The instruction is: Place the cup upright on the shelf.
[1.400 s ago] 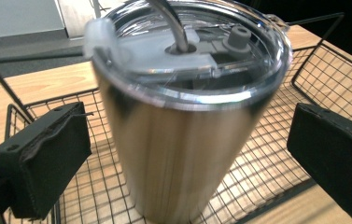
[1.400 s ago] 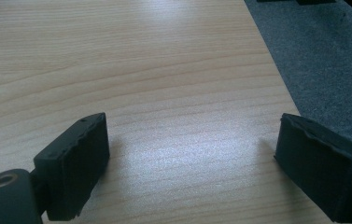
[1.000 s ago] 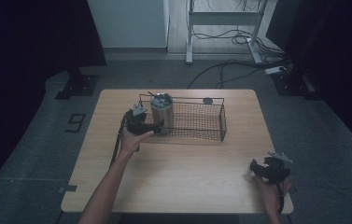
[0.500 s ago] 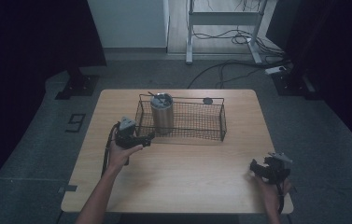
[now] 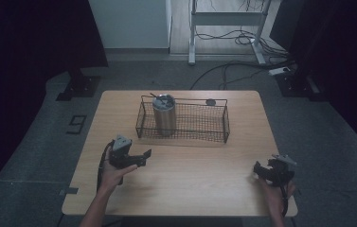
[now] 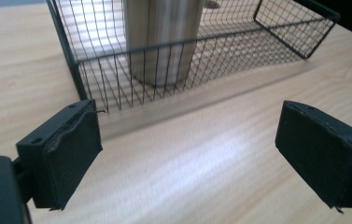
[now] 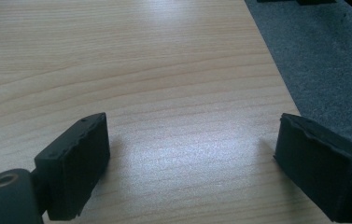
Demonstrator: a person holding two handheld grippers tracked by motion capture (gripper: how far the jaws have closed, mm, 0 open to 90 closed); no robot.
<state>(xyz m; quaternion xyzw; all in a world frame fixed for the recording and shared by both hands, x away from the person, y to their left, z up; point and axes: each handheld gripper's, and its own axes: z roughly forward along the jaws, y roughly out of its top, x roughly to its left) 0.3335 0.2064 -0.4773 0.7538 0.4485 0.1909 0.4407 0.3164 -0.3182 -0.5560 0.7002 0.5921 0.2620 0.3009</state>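
The left gripper point(image 5: 140, 156), earlier at the cup point(image 5: 164, 115), is being drawn back over the bench point(image 5: 185, 189), fingers apart, just narrowed, gripping nothing. The cup is standing in the basket point(image 5: 214, 135). The right gripper point(image 5: 260, 169) is being kept still, fingers open.

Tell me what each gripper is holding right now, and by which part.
Nothing is held. The left gripper has open jaws over bare table, short of the wire basket holding the metal tumbler. The right gripper is open too.
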